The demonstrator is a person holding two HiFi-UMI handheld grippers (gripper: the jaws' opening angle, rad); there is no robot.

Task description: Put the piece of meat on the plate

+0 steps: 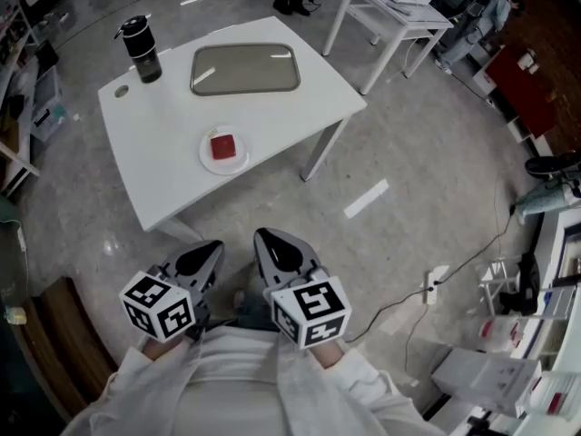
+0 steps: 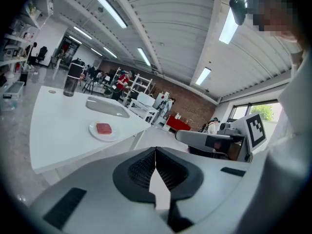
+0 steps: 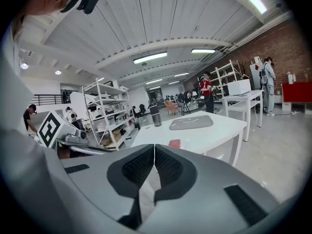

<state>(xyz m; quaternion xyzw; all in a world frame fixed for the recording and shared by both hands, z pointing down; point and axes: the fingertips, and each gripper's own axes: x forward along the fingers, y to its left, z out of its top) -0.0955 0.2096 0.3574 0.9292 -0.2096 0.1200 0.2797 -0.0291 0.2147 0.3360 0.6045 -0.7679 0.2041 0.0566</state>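
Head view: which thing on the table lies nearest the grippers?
The plate with the red meat; the tray and bottle sit farther back.

So red is seen on the piece of meat (image 1: 222,145), white on the plate (image 1: 224,168) and the desk (image 1: 272,116), grey on the tray (image 1: 245,68), black on the tumbler (image 1: 142,49), and the grey left claw (image 1: 216,245) and right claw (image 1: 260,234) are marked with black-and-white squares.
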